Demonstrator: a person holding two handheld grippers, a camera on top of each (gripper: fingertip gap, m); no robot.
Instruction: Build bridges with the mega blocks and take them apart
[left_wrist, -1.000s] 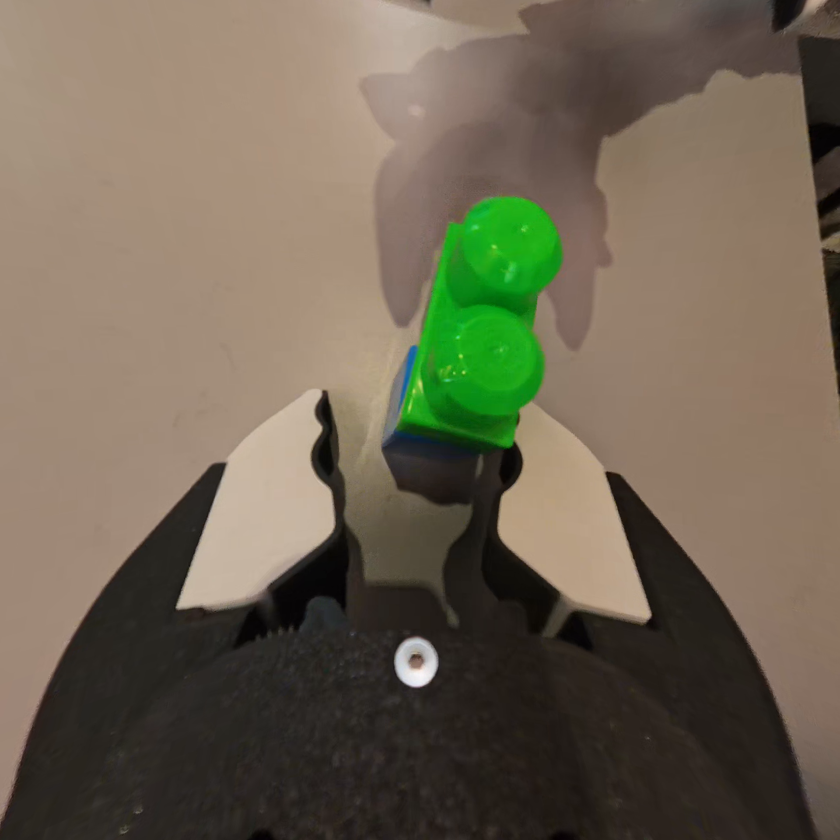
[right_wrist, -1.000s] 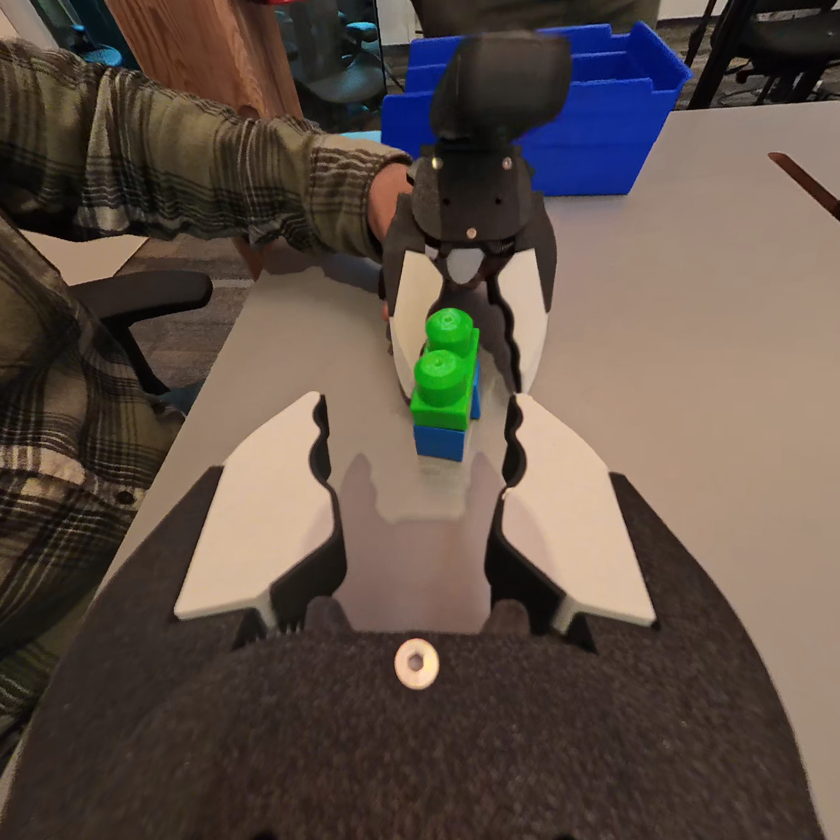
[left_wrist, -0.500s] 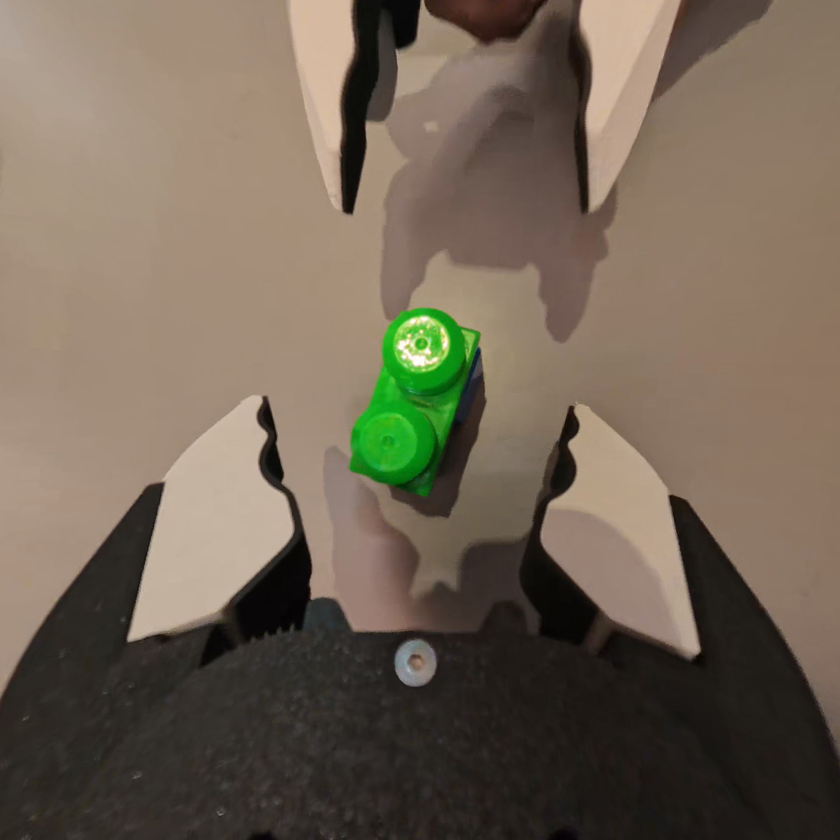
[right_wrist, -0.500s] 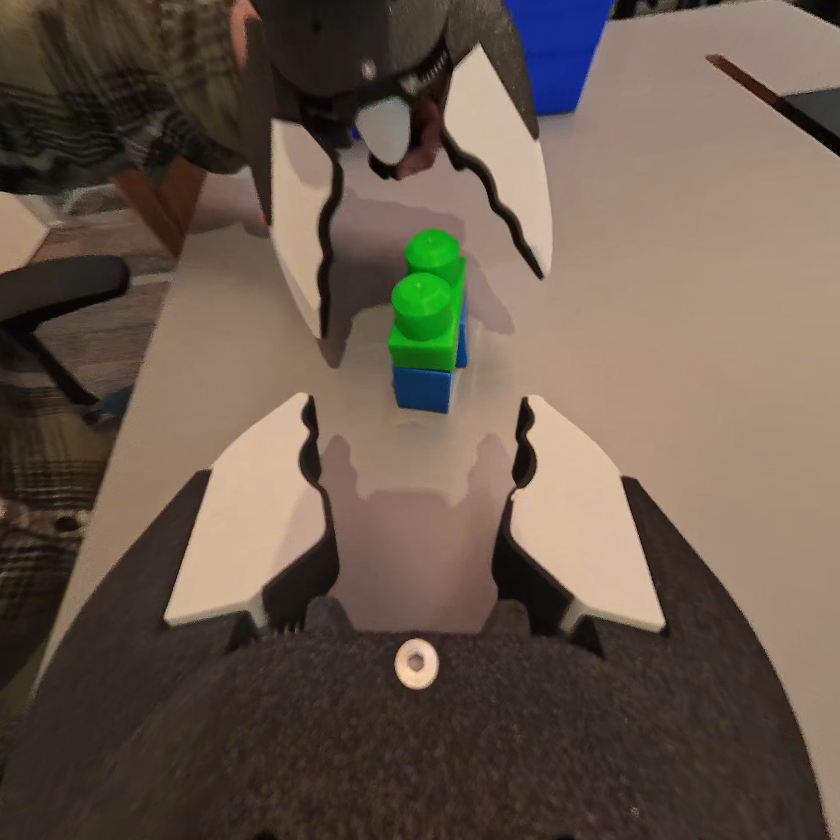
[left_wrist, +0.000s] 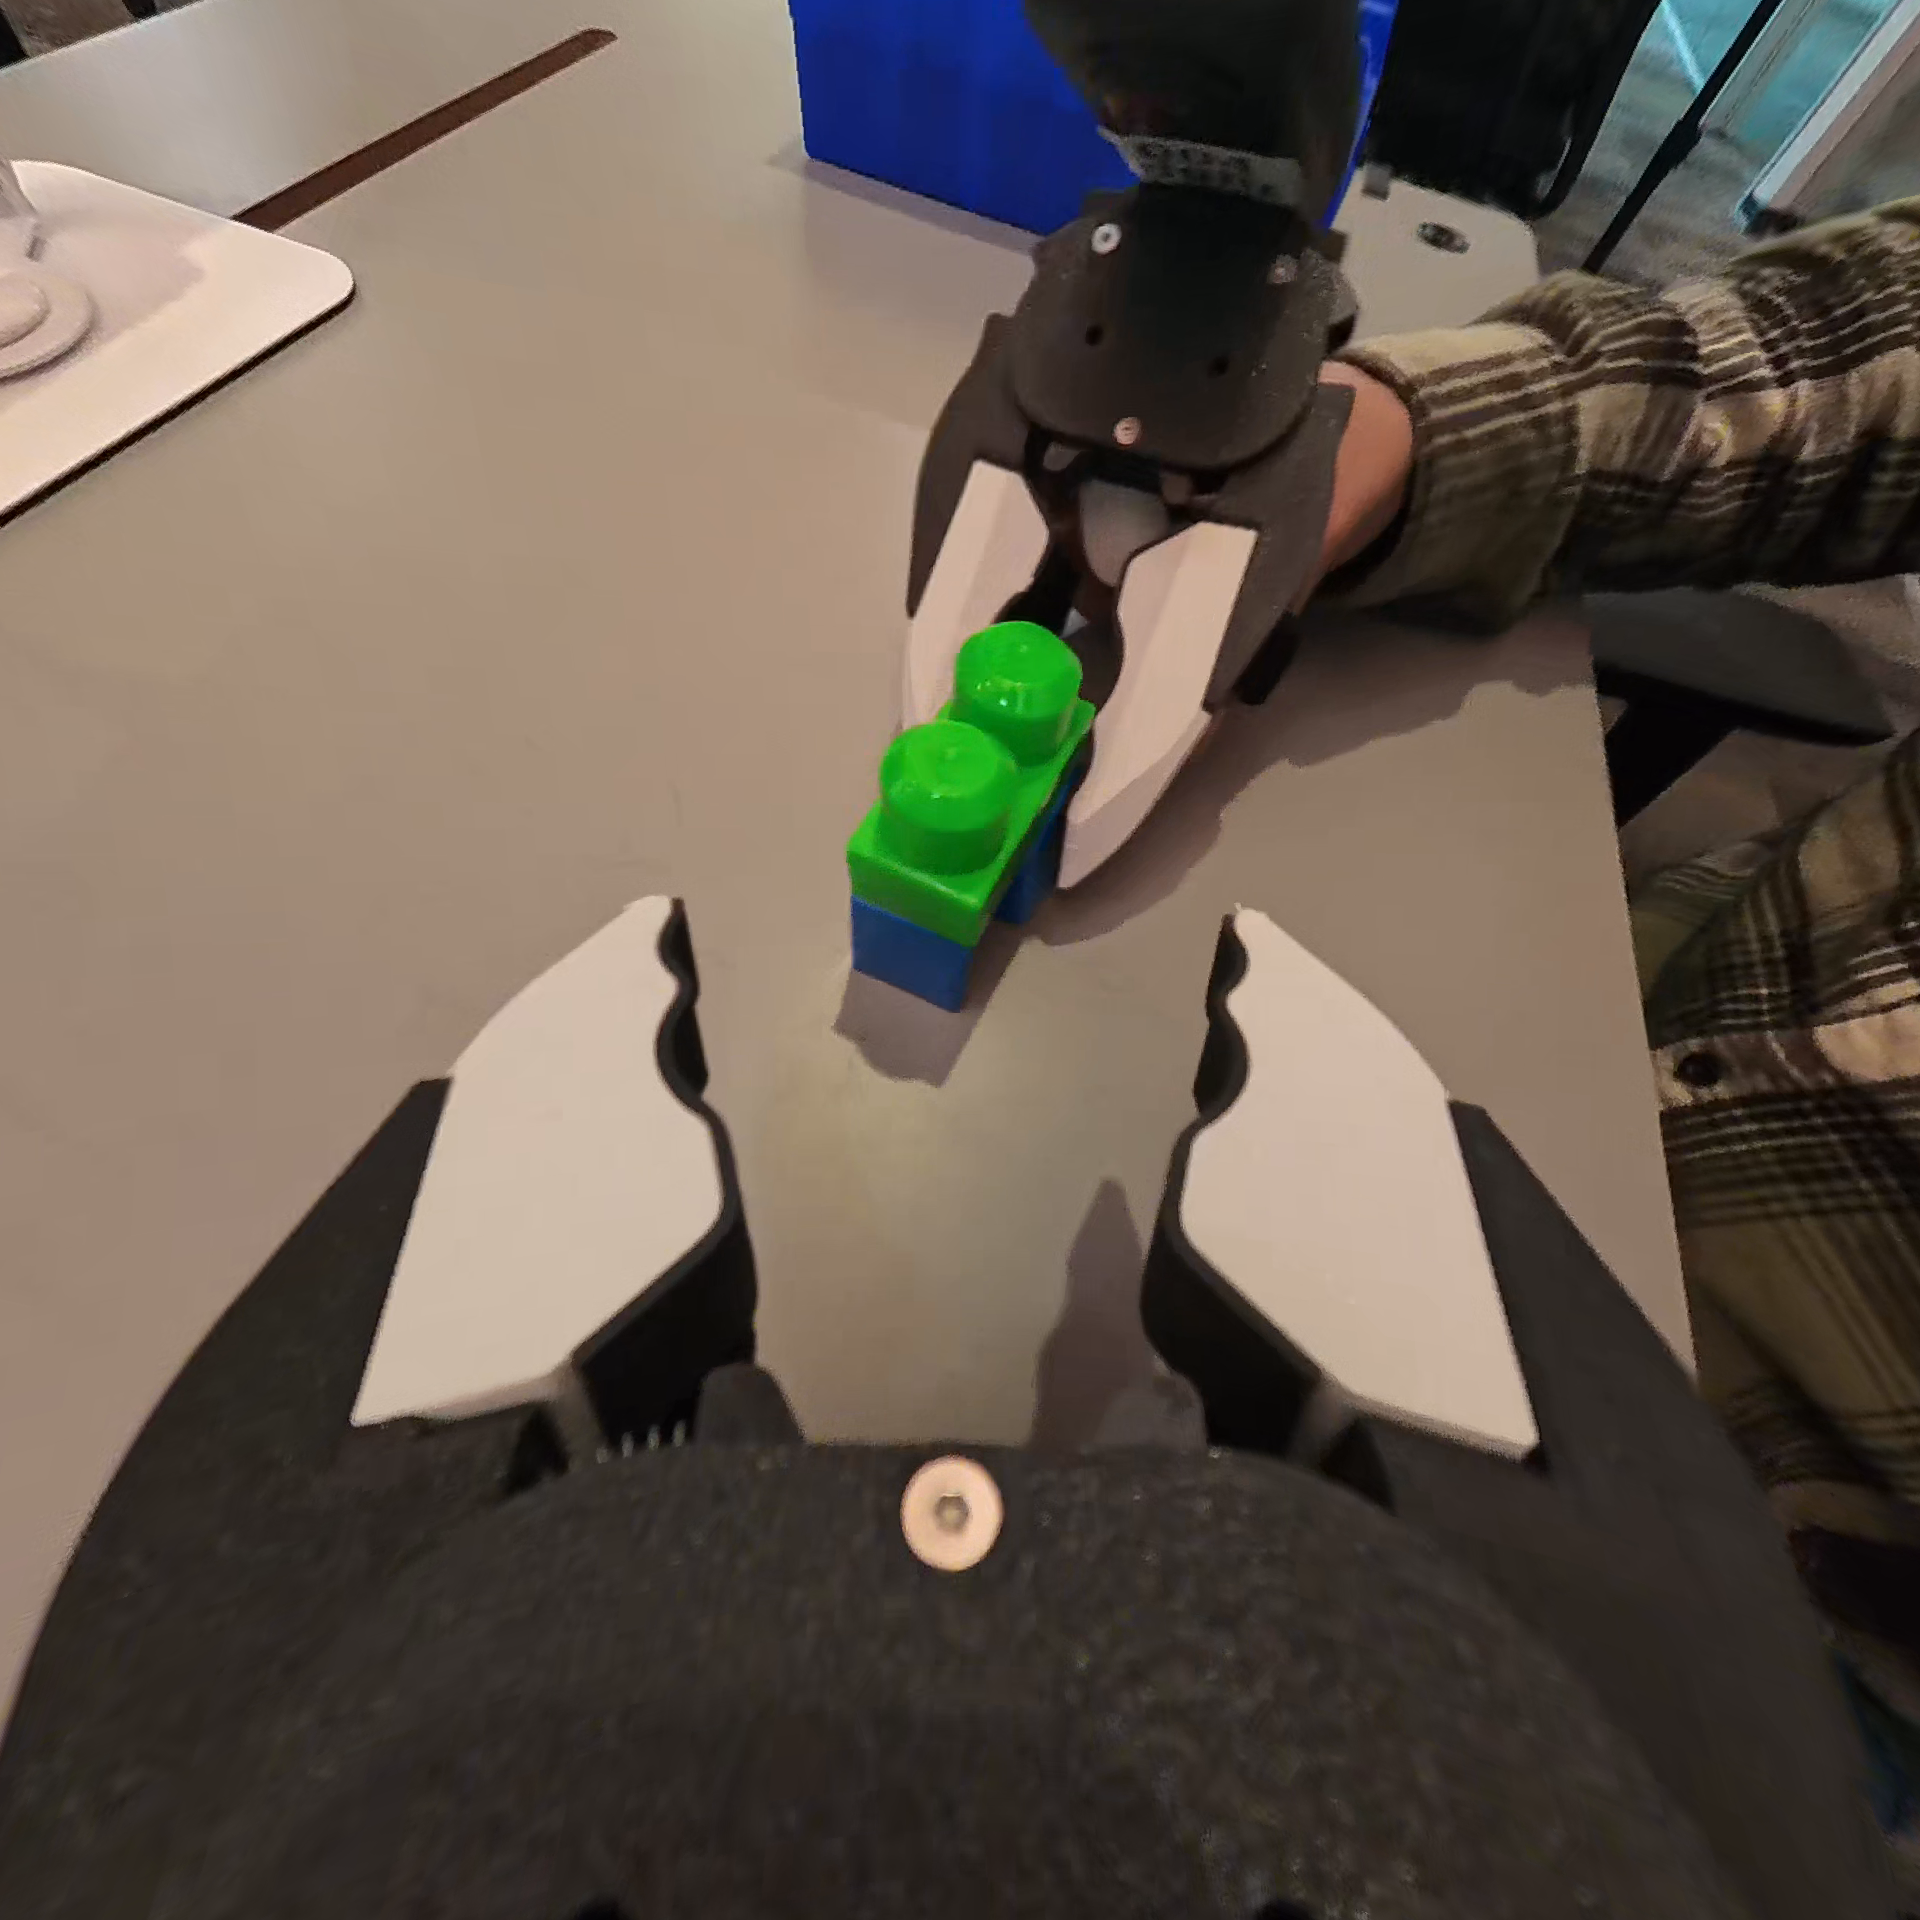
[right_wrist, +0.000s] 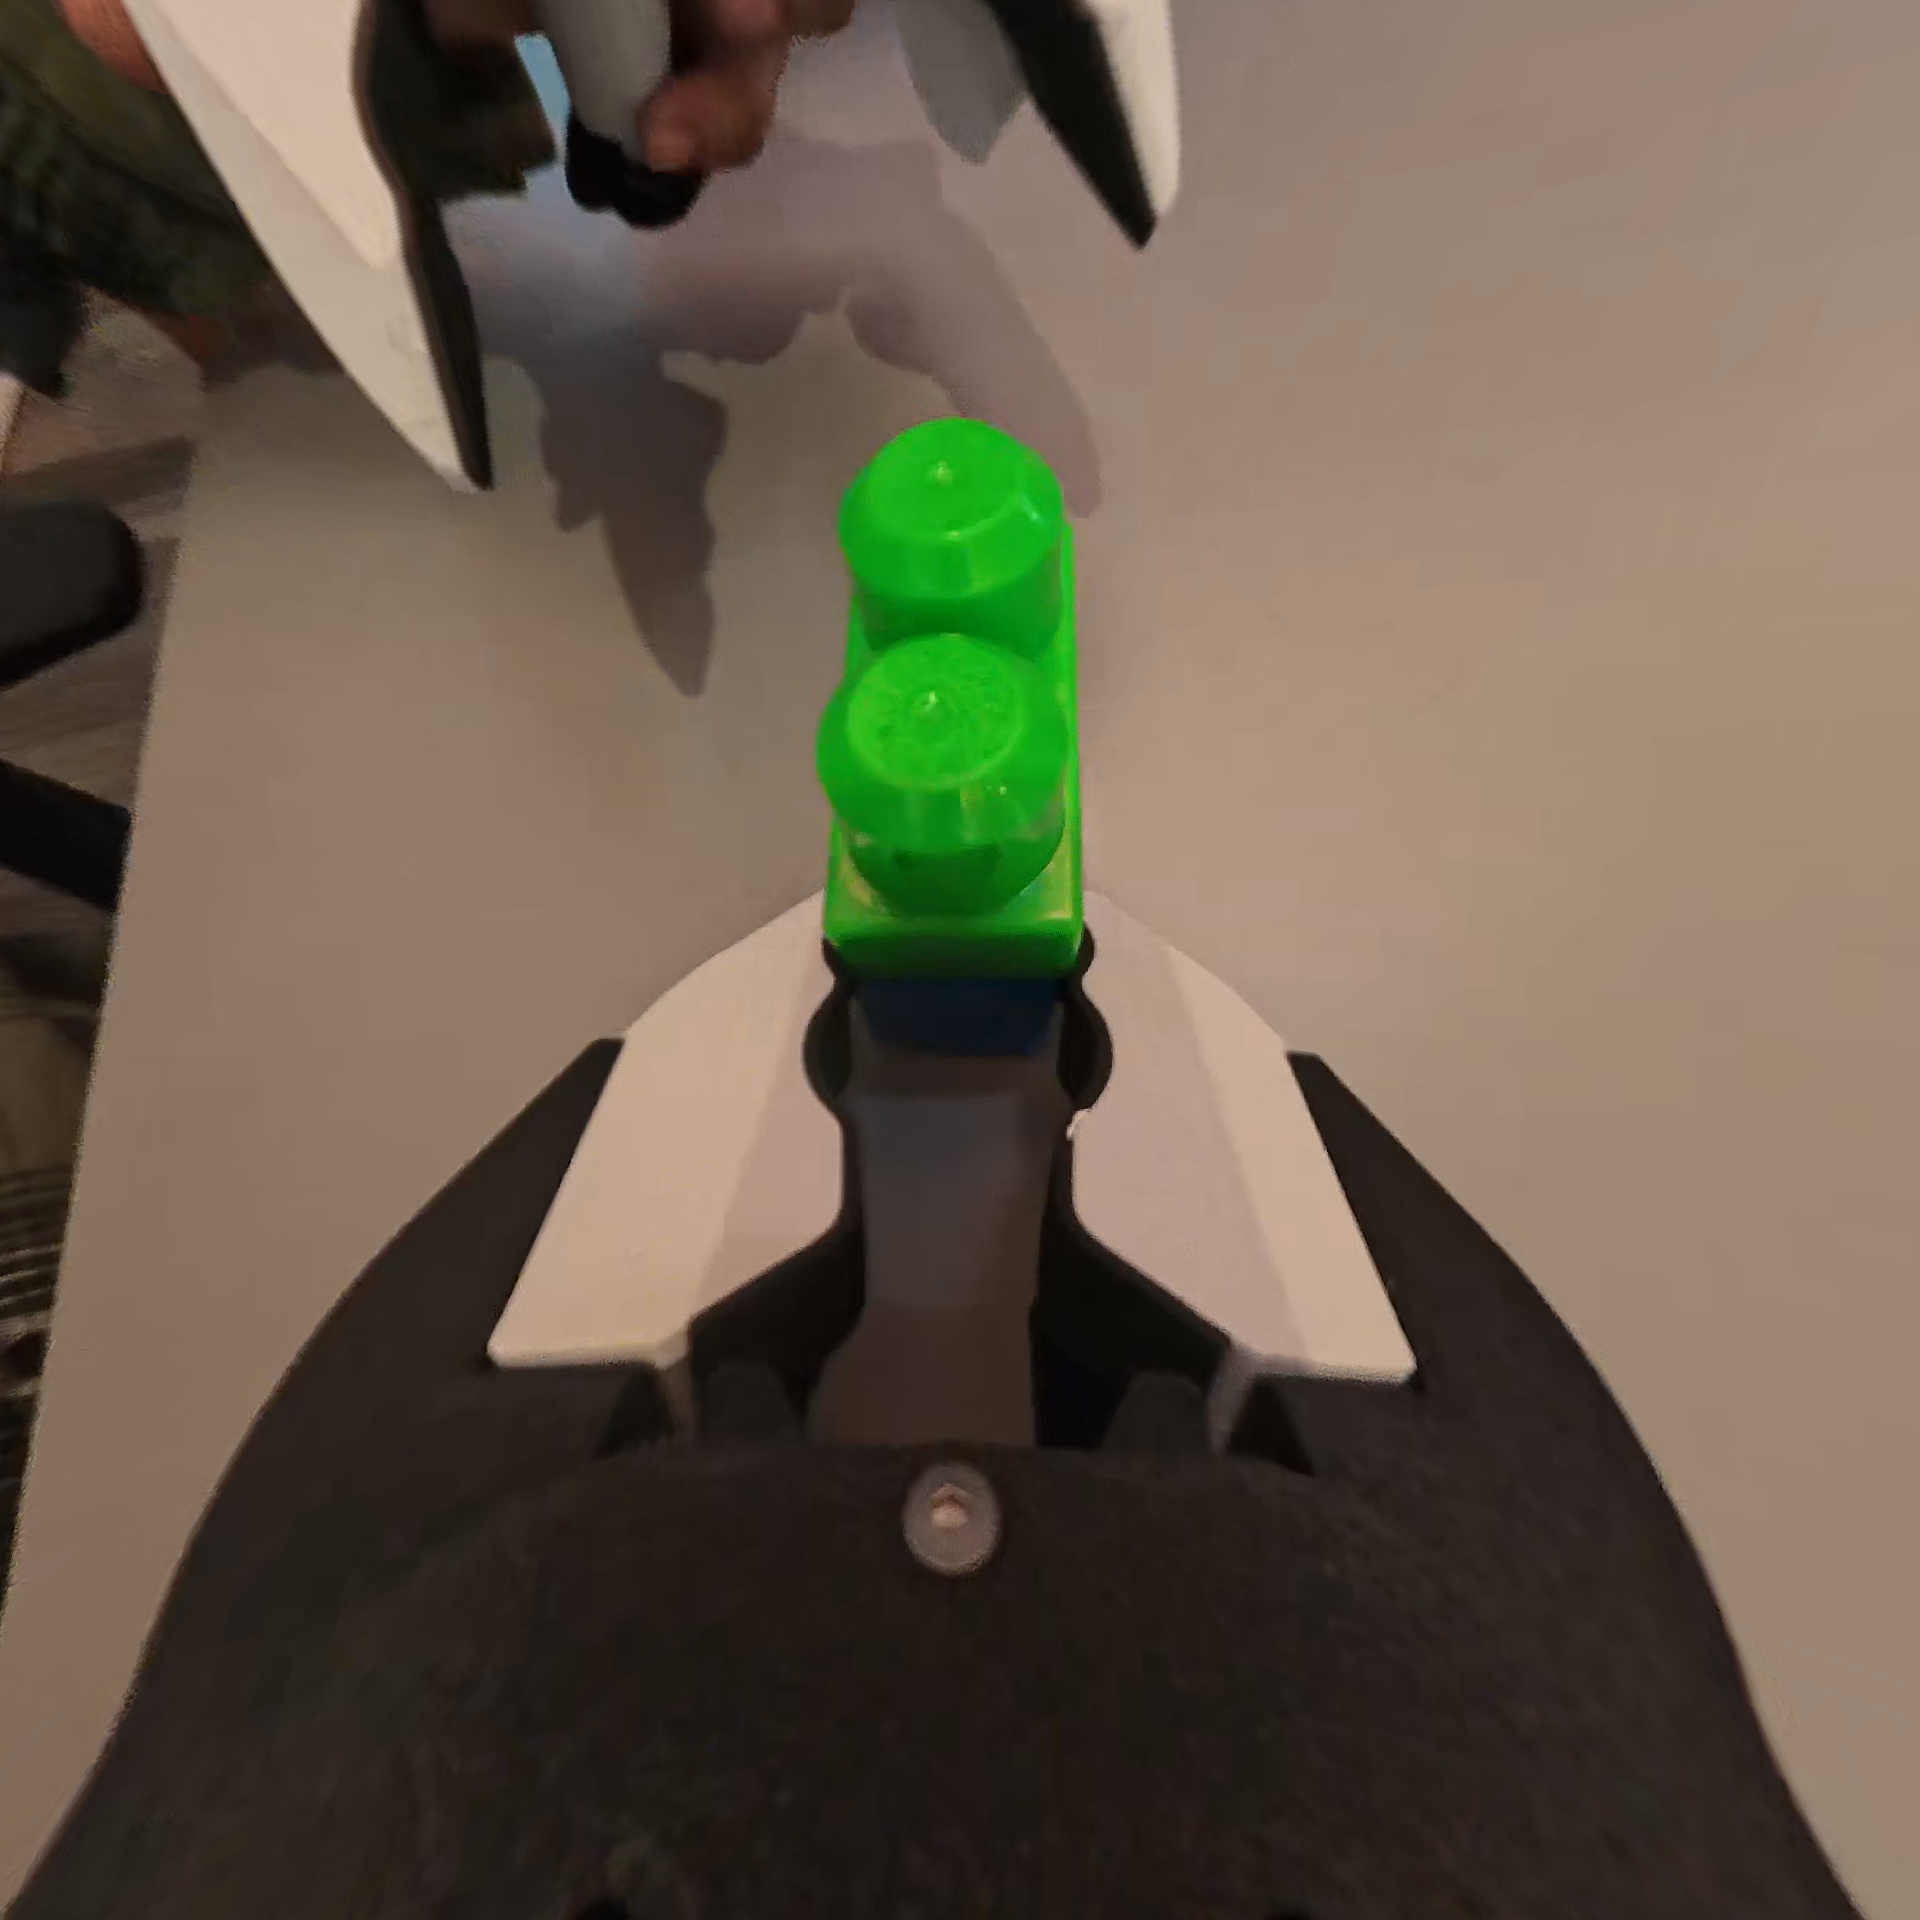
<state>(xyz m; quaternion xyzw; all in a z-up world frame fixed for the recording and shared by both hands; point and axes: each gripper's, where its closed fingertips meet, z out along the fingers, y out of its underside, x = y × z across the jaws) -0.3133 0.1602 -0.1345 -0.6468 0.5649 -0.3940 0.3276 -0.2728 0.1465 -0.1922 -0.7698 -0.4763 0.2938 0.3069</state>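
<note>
A green two-stud block (left_wrist: 966, 790) sits on top of a blue block (left_wrist: 914, 951), and the stack stands on the grey table (left_wrist: 520, 623). My right gripper (right_wrist: 956, 935) is shut on the blue block (right_wrist: 956, 1013), just below the green block (right_wrist: 951, 727). In the left wrist view the right gripper (left_wrist: 997, 800) comes at the stack from the far side. My left gripper (left_wrist: 951, 920) is open and empty, a short way in front of the stack. In the right wrist view the left gripper (right_wrist: 800, 348) hangs open beyond the stack.
A blue bin (left_wrist: 914, 94) stands at the back of the table. A white mat (left_wrist: 156, 312) lies at the far left. The table edge (left_wrist: 1605, 831) runs close on the right, with a person's plaid sleeve (left_wrist: 1662, 416) there.
My right gripper moved in on the stack and shut on the blue block. My left gripper drew back from the stack and stays open.
</note>
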